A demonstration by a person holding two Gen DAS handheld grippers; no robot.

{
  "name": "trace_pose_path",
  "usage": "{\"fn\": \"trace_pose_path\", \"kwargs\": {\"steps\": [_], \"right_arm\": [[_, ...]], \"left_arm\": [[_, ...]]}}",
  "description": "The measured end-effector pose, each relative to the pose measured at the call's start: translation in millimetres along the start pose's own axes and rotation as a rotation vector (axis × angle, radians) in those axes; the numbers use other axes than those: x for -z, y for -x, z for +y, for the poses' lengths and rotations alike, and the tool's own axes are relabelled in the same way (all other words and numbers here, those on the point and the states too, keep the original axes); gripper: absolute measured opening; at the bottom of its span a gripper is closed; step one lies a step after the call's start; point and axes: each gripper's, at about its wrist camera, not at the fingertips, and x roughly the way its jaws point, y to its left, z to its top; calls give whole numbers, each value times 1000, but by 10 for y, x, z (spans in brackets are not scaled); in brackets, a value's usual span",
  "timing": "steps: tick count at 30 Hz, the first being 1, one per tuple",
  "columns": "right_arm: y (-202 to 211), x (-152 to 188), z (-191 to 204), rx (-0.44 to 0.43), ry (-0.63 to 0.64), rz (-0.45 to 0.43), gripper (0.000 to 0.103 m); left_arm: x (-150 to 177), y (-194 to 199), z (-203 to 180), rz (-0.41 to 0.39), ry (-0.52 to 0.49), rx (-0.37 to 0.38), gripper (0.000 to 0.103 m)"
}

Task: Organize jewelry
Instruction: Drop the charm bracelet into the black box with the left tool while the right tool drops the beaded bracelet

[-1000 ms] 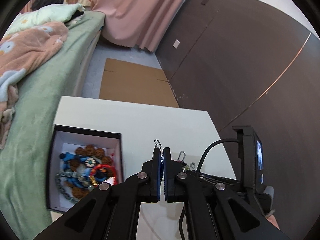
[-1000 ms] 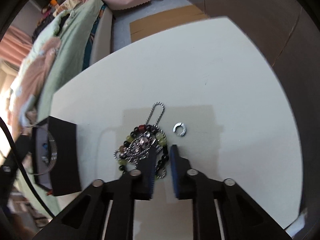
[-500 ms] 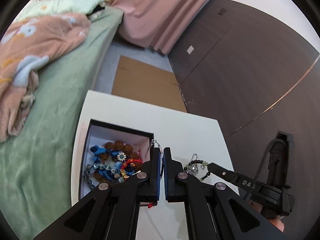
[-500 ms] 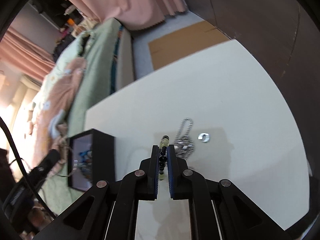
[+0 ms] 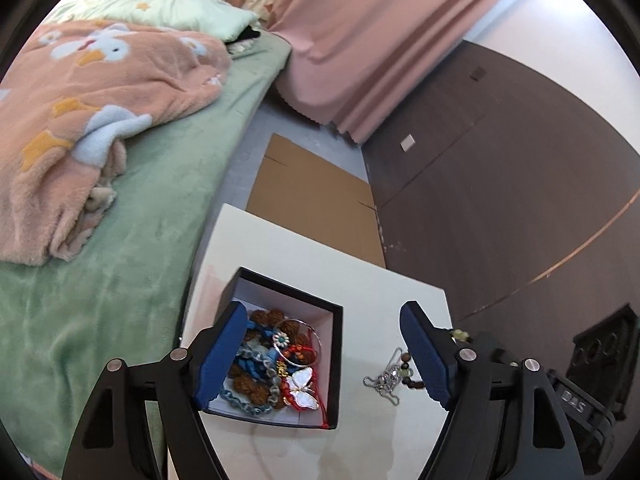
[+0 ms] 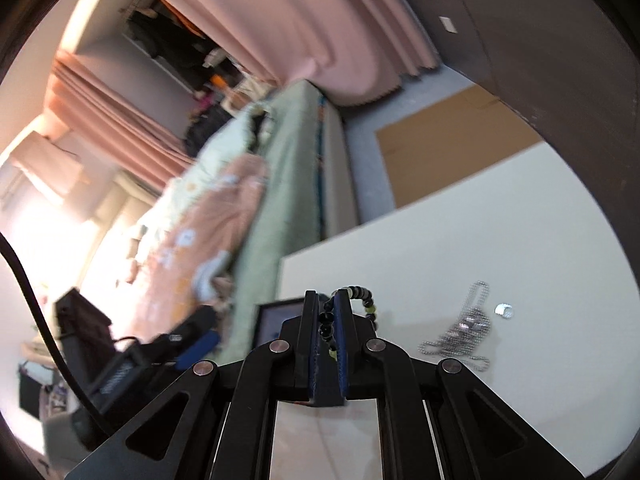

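My left gripper (image 5: 324,312) hovers over the black jewelry box (image 5: 335,360) on the white table (image 5: 280,248). Its jaws are opening wide, with nothing pressed between the pads. A thin silver hoop (image 5: 301,340) lies in the box on top of brown beads, blue cord and a white butterfly charm (image 5: 301,391). My right gripper (image 6: 327,308) is shut on a bracelet of black and green beads (image 6: 362,295), held above the table. A silver ball chain (image 6: 460,334) and a small silver ring (image 6: 503,310) lie on the table to the right. The left wrist view shows the chain (image 5: 384,380) beside the box.
A bed with a green sheet (image 5: 120,272) and a peach blanket (image 5: 80,112) runs along the table's left side. Flat cardboard (image 5: 312,196) lies on the floor beyond the table. A dark wall (image 5: 500,200) stands to the right, with pink curtains (image 5: 360,40) behind.
My left gripper moved over the box and opened, and the thin hoop now lies in the box. My right gripper shut on the beaded bracelet and rose, leaving the chain and ring on the table.
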Motion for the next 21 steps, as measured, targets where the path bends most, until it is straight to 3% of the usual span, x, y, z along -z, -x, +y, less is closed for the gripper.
{"fn": "trace_pose_path", "kwargs": {"steps": [13,16,17,18,20,21], "right_arm": [[-224,104,484,-119,87,17,9],[-355,144,611,-188,112,39,10],[-402,158,640,-193,120,56,15],[-471,162,669,-183,125,88,36],[-522,171,630,-168,106,102,60],[-491,174,583,-169,92,77,63]], "left_arm": [[-150,105,220,-59,94,-9,79],[-160,107,246,-65,103,-12,79],[-164,106,250,-67,104,-15,79],[-167,103,256,-69,105,-19,79],[-170,105,265,-71,106,-23,79],[-171,100,263,-70,105,-24,79]]}}
